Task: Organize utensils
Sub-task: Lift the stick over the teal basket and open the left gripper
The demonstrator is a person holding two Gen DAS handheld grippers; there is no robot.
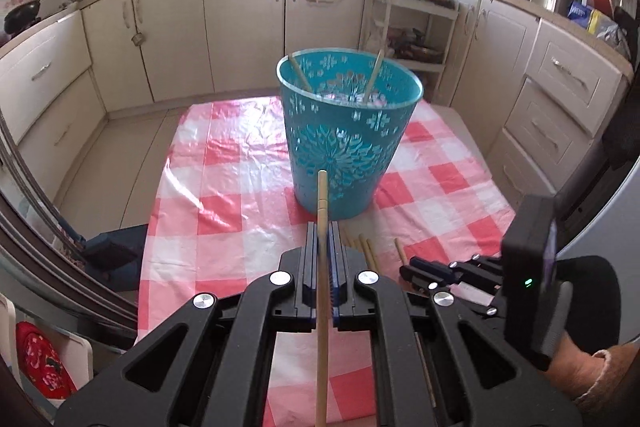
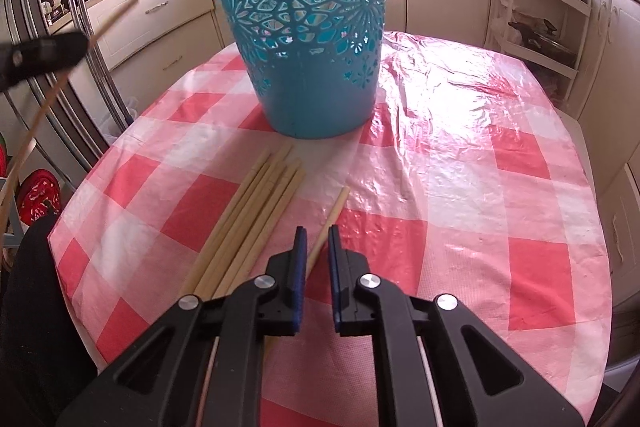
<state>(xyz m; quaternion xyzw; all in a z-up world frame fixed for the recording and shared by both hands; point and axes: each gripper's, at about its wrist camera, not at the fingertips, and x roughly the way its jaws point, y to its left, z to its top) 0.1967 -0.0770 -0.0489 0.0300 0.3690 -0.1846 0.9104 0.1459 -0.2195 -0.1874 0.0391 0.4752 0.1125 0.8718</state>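
Observation:
A teal cut-out basket (image 1: 347, 135) stands on the red-and-white checked tablecloth (image 1: 224, 163); two chopsticks (image 1: 373, 75) lean inside it. My left gripper (image 1: 322, 231) is shut on one wooden chopstick (image 1: 322, 203), held above the table and pointing at the basket. My right gripper (image 2: 317, 233) is open low over the cloth, its jaws on either side of a single chopstick (image 2: 335, 211). A bundle of several chopsticks (image 2: 256, 211) lies just left of it, in front of the basket (image 2: 308, 27). The left gripper (image 2: 44, 53) shows at the left edge of the right wrist view.
Cream kitchen cabinets (image 1: 240, 27) ring the table. A white shelf rack (image 1: 412, 27) stands behind the basket. The table edge (image 2: 72, 195) runs at the left, with metal poles (image 2: 92, 67) beyond it. The right gripper (image 1: 440, 275) sits beside my left.

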